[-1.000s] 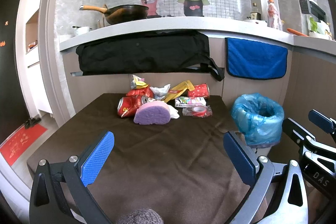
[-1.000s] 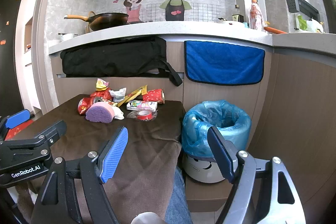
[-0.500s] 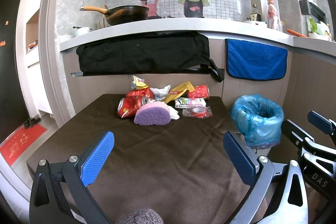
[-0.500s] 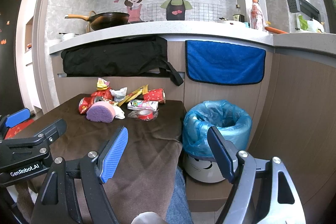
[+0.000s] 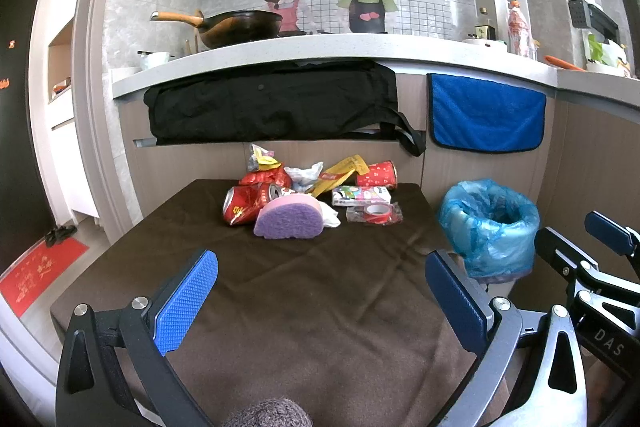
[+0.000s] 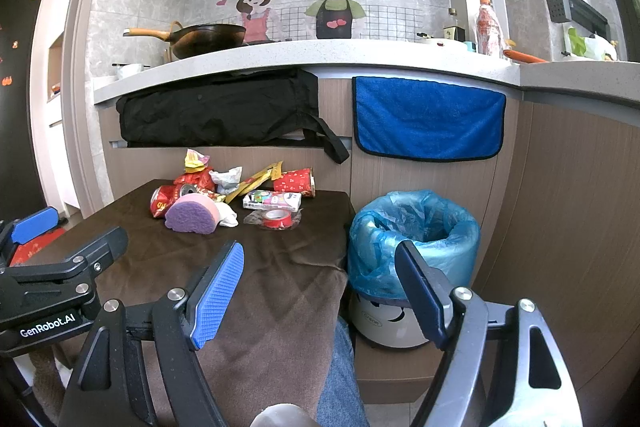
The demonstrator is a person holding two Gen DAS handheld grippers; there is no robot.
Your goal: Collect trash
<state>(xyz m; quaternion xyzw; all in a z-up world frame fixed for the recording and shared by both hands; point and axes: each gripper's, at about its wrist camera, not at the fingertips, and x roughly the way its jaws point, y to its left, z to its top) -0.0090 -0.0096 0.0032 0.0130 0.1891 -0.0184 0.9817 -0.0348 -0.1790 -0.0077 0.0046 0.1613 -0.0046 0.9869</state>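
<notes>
Trash pile (image 5: 308, 195): I see it on the table (image 5: 320, 307), at its far edge.
Bin (image 5: 490, 227): right of the table, beside it.
Counter (image 5: 320, 53): behind both.

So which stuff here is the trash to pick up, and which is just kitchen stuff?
For the job: crushed red can, purple sponge, tape roll, small carton, blue-lined bin.

Just lying about: wok, blue towel, black bag.

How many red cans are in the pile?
2: a crushed can at the pile's left, behind the purple sponge; a second can at the back right. Others may be hidden.
</notes>
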